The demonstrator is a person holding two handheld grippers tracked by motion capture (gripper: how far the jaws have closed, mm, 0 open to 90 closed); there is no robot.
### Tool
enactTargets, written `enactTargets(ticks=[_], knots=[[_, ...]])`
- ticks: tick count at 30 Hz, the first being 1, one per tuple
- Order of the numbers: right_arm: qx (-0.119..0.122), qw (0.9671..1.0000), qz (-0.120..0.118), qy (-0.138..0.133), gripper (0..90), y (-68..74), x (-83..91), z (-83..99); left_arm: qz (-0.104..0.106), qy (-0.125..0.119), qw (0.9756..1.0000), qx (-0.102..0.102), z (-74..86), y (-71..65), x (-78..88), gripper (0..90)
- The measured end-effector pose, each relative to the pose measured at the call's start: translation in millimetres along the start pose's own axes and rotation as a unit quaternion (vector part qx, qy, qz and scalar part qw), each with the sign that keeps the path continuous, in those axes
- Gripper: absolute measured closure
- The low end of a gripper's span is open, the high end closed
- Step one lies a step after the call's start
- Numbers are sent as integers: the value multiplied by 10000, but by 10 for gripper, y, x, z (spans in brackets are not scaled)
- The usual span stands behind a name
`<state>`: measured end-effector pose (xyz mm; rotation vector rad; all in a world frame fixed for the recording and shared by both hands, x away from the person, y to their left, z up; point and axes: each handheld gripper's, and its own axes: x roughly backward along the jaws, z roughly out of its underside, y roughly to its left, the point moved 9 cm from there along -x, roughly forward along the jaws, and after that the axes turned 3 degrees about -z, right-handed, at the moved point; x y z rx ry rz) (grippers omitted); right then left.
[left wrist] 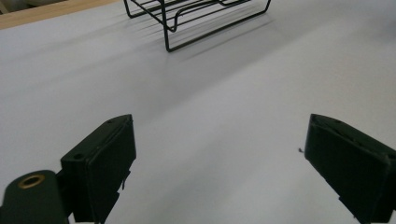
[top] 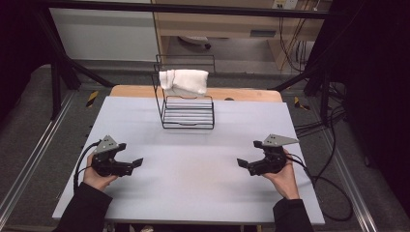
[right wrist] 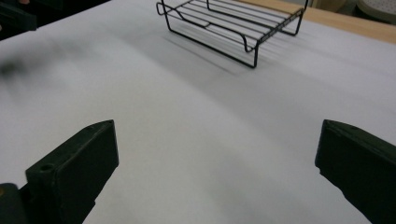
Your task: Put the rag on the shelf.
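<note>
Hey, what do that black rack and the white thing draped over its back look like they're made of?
The rack looks like thin metal wire with a black coating: slim parallel rods, bent corners and open gaps through which the table shows. The white cloth looks like soft fabric, perhaps terry towelling: it sags and folds over the rack's top rail with a matte, slightly fuzzy surface. The weave is too small to confirm.

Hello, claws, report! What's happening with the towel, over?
Left gripper and right gripper open, empty. White towel draped over wire rack. Nothing between.
</note>
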<state>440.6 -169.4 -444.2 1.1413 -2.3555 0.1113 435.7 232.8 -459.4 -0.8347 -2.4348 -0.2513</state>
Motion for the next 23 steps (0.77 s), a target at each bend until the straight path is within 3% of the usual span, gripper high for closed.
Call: enactTargets(ticks=[11, 15, 23], knots=[[-371, 9992, 124, 69, 3, -140, 181, 451, -8, 122, 9999, 52, 204, 23, 24, 89], [-458, 9988, 142, 67, 3, -146, 215, 520, 9, 138, 9999, 95, 246, 16, 11, 91], [-396, 9990, 159, 90, 2, -145, 246, 563, -8, 206, 9998, 86, 295, 11, 10, 91]])
